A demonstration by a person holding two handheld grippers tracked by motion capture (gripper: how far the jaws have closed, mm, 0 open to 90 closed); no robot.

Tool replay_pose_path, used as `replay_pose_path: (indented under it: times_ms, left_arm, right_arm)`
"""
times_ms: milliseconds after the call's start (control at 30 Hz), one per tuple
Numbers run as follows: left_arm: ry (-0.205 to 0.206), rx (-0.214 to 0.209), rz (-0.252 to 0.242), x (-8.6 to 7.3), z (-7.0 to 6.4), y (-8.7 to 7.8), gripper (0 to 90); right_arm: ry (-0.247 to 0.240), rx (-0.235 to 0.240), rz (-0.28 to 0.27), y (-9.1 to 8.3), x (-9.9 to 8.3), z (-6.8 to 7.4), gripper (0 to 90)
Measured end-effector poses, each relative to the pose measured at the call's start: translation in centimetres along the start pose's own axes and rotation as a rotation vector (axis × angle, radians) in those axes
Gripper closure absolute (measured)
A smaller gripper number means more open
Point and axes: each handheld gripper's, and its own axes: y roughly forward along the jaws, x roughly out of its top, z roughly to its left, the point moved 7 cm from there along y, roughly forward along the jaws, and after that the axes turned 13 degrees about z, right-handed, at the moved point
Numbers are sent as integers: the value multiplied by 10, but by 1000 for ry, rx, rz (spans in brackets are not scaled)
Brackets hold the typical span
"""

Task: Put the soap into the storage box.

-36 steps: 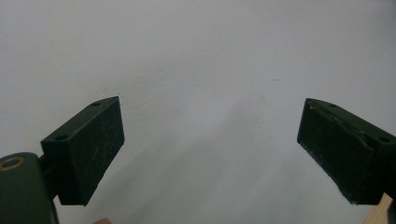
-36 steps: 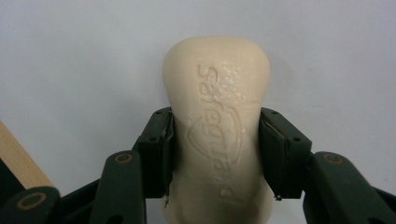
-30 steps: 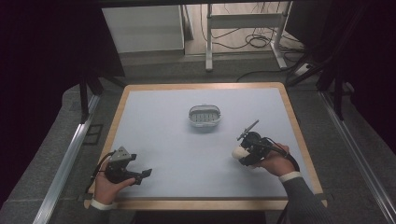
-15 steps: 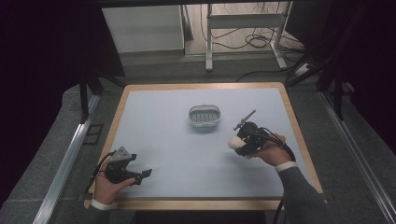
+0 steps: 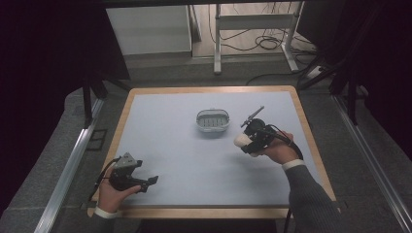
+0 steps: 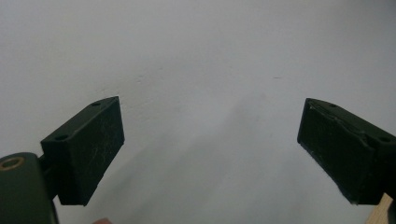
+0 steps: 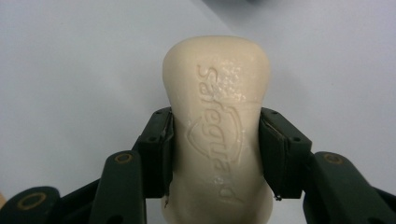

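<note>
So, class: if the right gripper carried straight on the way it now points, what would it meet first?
Probably the dish. The right gripper, shut on the soap, points up and left towards it over bare table, though it might pass just beside it.

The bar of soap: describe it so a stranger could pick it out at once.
On the wood-edged table, look right of the small grey dish to the right gripper. Clamped between its black jaws is the bar of soap: cream-coloured, waisted, with a brand name pressed into its face. It is the one pale, smooth thing there; the dish is grey and ribbed.
</note>
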Motion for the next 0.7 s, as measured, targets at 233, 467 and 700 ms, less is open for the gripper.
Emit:
replay_pose_path:
  times_ms: [233,467,700]
  left_arm:
    - [4,-2,5,0,-1,2,77]
    - [1,-1,2,0,0,1,77]
    - [4,-1,6,0,-1,2,77]
  right_arm:
    - [7,-18,-14,1,7,-7,492]
    - [7,-18,-29,-2,15,-13,492]
    - [6,-4,-40,-3,24,-18,492]
